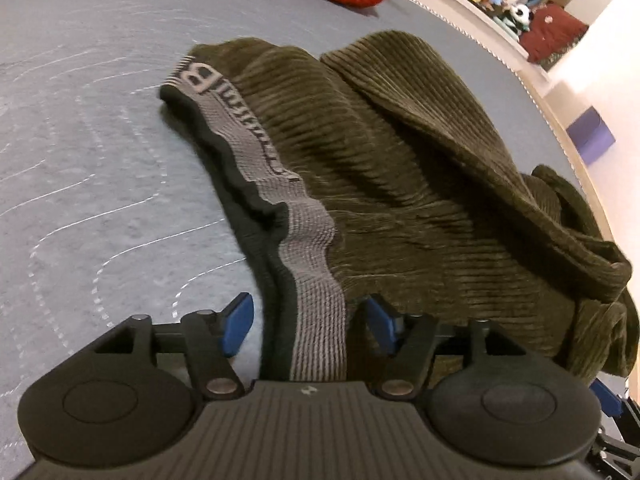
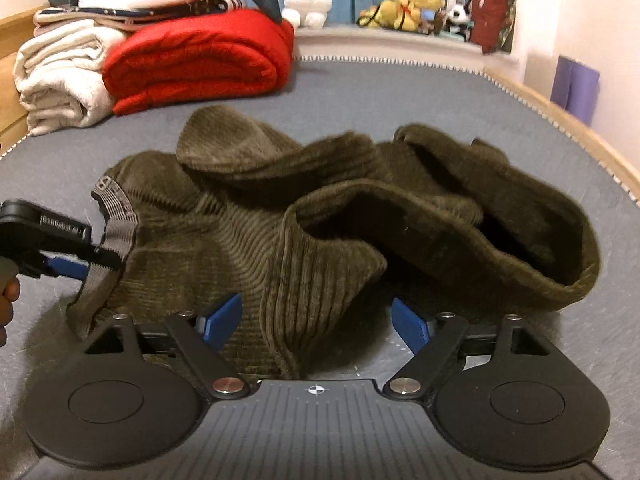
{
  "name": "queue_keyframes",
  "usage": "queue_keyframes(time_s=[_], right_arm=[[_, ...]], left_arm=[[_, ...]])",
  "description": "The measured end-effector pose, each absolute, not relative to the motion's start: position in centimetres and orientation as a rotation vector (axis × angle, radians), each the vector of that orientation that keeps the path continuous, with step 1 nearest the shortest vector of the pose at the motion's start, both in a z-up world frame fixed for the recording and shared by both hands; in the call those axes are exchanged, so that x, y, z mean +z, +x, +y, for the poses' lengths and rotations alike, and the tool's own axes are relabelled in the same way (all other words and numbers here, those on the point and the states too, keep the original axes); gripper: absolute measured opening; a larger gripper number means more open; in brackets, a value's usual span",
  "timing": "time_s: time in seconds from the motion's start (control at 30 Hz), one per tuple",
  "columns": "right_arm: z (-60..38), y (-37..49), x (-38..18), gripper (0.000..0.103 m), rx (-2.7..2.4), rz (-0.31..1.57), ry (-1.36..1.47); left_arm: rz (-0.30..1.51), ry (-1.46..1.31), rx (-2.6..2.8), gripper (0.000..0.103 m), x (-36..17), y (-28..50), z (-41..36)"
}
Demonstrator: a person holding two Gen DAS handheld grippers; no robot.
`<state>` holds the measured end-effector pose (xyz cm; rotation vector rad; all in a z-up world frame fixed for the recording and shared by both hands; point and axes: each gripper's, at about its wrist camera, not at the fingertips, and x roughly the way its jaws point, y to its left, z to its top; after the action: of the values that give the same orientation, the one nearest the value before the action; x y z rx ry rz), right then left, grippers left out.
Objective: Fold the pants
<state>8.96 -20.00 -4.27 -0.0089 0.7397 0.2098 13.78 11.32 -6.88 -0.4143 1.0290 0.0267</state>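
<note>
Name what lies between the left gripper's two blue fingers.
The grey waistband of the pants runs between the left gripper's open fingers, shown in the left wrist view.

Red blanket [image 2: 200, 56] beside white towels [image 2: 60, 76] (plush toys [image 2: 404, 8] behind)

The left gripper [image 1: 306, 324] has its jaws spread around the grey waistband [image 1: 312, 264] of the olive corduroy pants [image 1: 400, 168].

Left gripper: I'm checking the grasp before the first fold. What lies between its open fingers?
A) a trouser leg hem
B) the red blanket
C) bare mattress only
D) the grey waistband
D: the grey waistband of the pants runs between the left gripper fingers, which stand apart.
</note>
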Motion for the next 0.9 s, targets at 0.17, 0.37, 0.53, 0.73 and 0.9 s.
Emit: queue_keyframes(time_s=[0.17, 0.37, 0.53, 0.73, 0.9], right_arm=[[-18.7, 10.3, -6.1, 0.084, 0.216, 0.772, -0.037], [-18.0, 11.3, -7.9, 0.065, 0.192, 0.775, -0.113], [-18.1, 11.3, -8.2, 0.027, 0.215, 0.763, -0.092], [-16.4, 8.4, -5.5, 0.017, 0.374, 0.584, -0.096], [-14.7, 5.8, -4.2, 0.017, 0.462, 0.520, -0.089]], left_arm=[[1.020, -0.296, 0.010, 0.070, -7.6, 14.4, 9.2], [0.981, -0.123, -0.024, 0.062, -7.8, 13.6, 7.2], [0.963, -0.151, -0.034, 0.036, -6.3, 12.9, 8.4], [0.856, -0.123, -0.028, 0.024, -1.9, 9.7, 9.9], [0.800, -0.175, 0.061, 0.016, 0.6, 7.1, 14.3]])
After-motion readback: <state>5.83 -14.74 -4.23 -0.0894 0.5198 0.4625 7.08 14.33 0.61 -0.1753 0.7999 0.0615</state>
